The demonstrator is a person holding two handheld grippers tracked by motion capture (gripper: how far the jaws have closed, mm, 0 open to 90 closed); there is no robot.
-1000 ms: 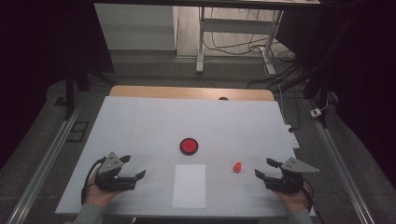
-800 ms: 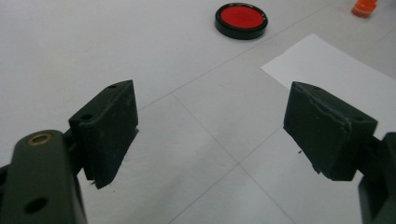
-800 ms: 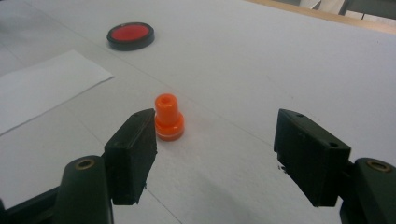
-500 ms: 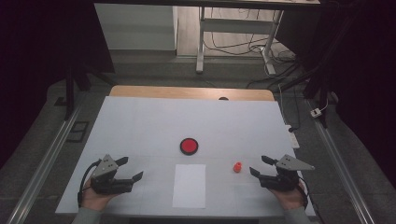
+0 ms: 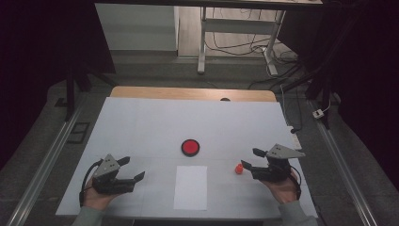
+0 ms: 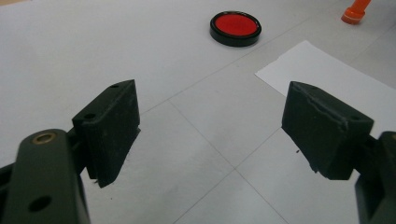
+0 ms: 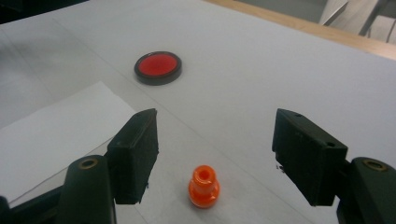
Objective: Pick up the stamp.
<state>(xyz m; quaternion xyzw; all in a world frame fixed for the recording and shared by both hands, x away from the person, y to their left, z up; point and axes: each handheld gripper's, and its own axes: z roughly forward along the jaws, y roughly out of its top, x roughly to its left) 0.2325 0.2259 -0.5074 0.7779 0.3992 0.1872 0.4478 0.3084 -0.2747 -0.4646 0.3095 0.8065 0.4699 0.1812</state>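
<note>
White sheeting covers the table (image 5: 141, 127), with dark floor and cables beyond. At lower left of the high view the left gripper (image 5: 133, 170) rests with jaws spread, grasping nothing. At lower right the right gripper (image 5: 249, 159) is likewise released; a small orange peg (image 7: 204, 186) stands upright between its jaws. A red disc (image 5: 190, 147) lies mid-frame, a white paper sheet (image 5: 190, 187) below it
</note>
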